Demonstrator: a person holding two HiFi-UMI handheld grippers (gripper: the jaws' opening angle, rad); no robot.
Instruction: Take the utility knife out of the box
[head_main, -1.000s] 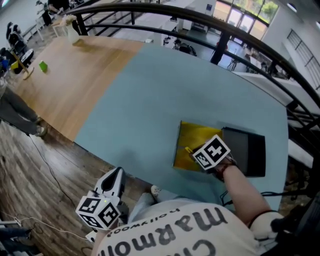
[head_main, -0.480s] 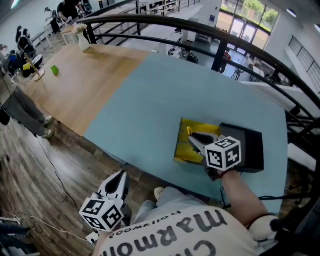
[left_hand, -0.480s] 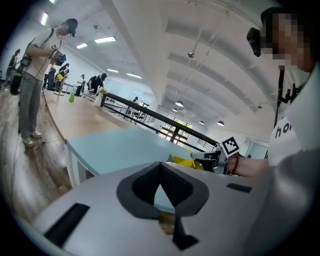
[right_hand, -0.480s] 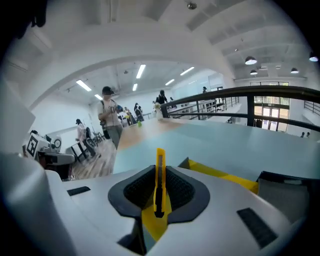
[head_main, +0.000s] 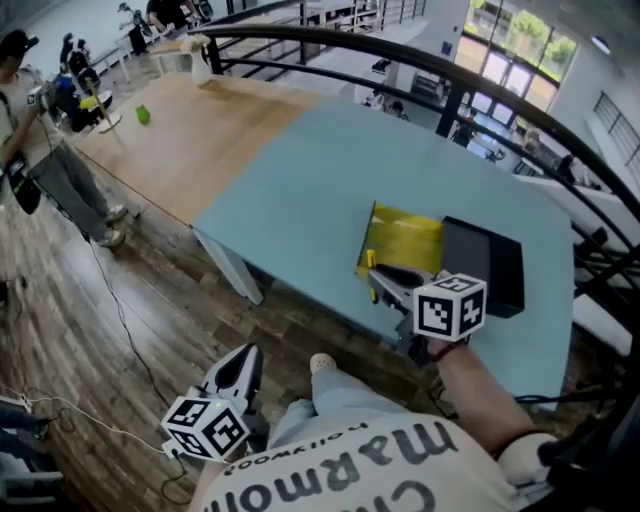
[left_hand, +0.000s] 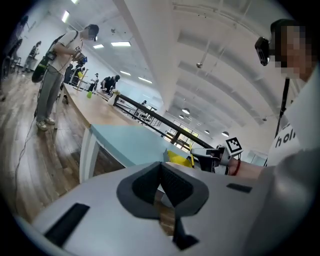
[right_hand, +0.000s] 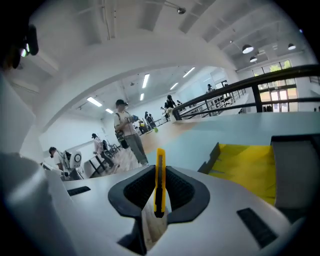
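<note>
The right claw (head_main: 388, 282) is clamped on the yellow utility knife (right_hand: 160, 181), which stands narrow between the two dark pads (right_hand: 137, 192) and sticks out past their tips. The knife is outside the yellow box (head_main: 405, 240), in the air over the near edge of the light blue desk (head_main: 300, 190). The box lies open near this edge, towards the right corner, and a black part (head_main: 482, 266) touches its right side. The left claw (head_main: 238, 368) hangs low over the wooden floor (head_main: 90, 330), off the desk, with its jaws together and nothing between them.
</note>
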